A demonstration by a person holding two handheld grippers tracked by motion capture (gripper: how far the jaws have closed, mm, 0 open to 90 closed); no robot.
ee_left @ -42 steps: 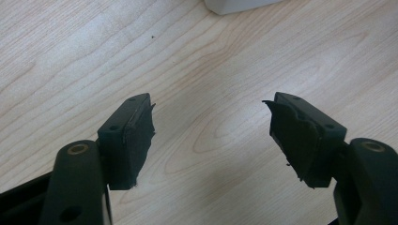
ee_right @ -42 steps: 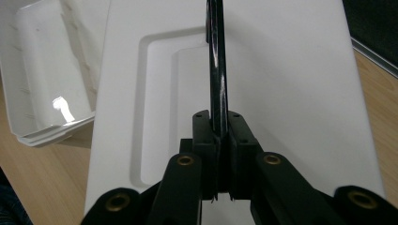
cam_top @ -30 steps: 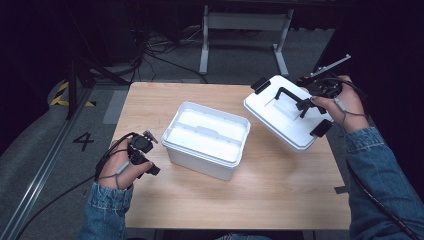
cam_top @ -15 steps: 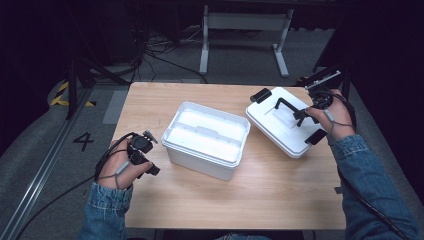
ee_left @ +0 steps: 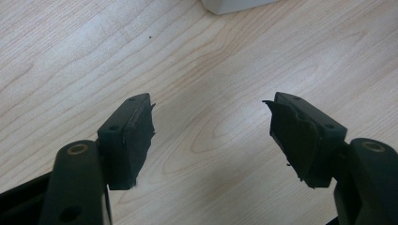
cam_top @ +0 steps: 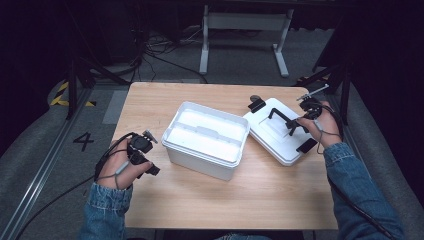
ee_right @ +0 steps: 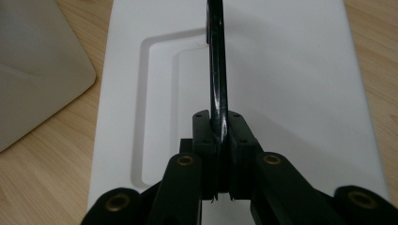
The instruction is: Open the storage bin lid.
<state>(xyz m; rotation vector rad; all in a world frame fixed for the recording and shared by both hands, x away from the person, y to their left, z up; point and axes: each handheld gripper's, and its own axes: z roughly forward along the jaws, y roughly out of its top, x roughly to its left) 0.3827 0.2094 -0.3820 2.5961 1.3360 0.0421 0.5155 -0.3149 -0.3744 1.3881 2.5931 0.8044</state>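
Wooden desk (cam_top: pixel 200 200) carries box (cam_top: pixel 206 137) mid-desk, lid (cam_top: pixel 277 135) beside its right edge; right tongs (ee_right: pixel 220 140) clamp lid's handle (ee_right: pixel 217 56); left tongs (ee_left: pixel 211 136) gape, idle.

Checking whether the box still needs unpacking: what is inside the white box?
A white tray insert fills the top of the open white box; no loose items show. Anything beneath the insert is hidden.

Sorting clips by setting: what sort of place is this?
Probably a lab or recording studio, not a home: cables strewn over grey floor, hazard tape and a painted 4 beside the table, dark surroundings.
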